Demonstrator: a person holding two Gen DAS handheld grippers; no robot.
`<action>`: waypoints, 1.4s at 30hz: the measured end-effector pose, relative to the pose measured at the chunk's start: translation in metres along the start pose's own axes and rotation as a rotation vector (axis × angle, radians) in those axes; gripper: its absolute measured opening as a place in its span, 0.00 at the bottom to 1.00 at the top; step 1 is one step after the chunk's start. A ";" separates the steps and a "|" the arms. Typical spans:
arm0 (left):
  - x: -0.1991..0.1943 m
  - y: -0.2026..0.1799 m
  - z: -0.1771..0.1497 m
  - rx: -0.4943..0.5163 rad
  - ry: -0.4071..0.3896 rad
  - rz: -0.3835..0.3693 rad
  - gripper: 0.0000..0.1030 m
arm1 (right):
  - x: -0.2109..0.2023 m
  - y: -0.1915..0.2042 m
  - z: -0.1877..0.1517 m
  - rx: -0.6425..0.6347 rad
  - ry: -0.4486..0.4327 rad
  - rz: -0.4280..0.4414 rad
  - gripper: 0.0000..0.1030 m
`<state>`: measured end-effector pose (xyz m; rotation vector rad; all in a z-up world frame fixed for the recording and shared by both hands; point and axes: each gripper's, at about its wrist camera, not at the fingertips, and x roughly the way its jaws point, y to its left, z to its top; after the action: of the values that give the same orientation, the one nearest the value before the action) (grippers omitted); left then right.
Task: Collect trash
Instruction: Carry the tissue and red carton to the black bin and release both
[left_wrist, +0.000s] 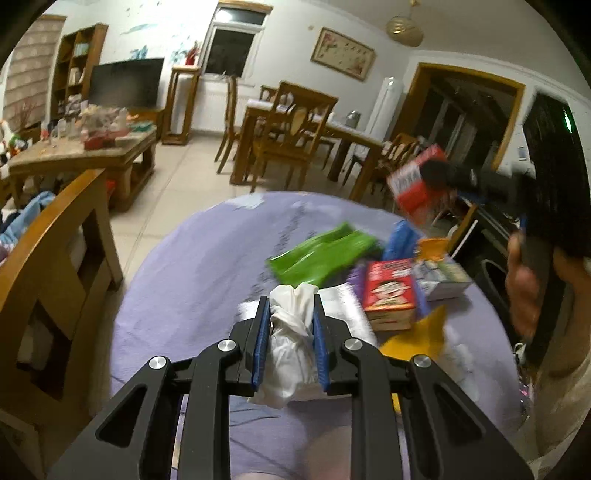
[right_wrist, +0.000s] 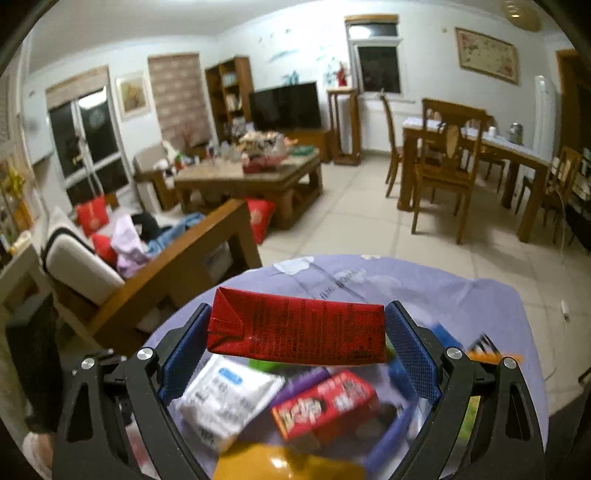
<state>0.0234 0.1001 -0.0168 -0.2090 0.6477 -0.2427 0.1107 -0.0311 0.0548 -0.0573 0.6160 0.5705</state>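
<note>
My left gripper (left_wrist: 290, 295) is shut on a crumpled white tissue (left_wrist: 290, 332) and holds it above the lilac-covered table (left_wrist: 192, 258). My right gripper (right_wrist: 297, 314) is shut on a red drink carton (right_wrist: 295, 328), gripped end to end and lifted over the table; it also shows in the left wrist view (left_wrist: 417, 181), high at the right. On the table lie a green wrapper (left_wrist: 321, 254), a red snack box (left_wrist: 389, 291) (right_wrist: 327, 406), a white packet (right_wrist: 229, 402), a small pale carton (left_wrist: 439, 277) and yellow packaging (left_wrist: 417, 339) (right_wrist: 280, 461).
A wooden sofa arm (left_wrist: 59, 251) (right_wrist: 177, 254) stands left of the table. Beyond are a cluttered coffee table (right_wrist: 258, 177), a TV (right_wrist: 284, 105), and a dining table with chairs (right_wrist: 461, 158). The person's hand (left_wrist: 524, 288) is at the right.
</note>
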 end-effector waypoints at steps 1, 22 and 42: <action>-0.003 -0.009 0.002 0.007 -0.013 -0.015 0.22 | -0.008 0.001 -0.007 0.009 -0.010 -0.006 0.88; 0.052 -0.203 0.017 0.189 0.013 -0.309 0.22 | -0.168 -0.162 -0.119 0.330 -0.253 -0.233 0.88; 0.157 -0.402 -0.012 0.403 0.217 -0.581 0.22 | -0.277 -0.357 -0.265 0.745 -0.359 -0.542 0.88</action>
<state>0.0736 -0.3283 -0.0078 0.0244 0.7277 -0.9556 -0.0282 -0.5255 -0.0481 0.5555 0.4037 -0.1956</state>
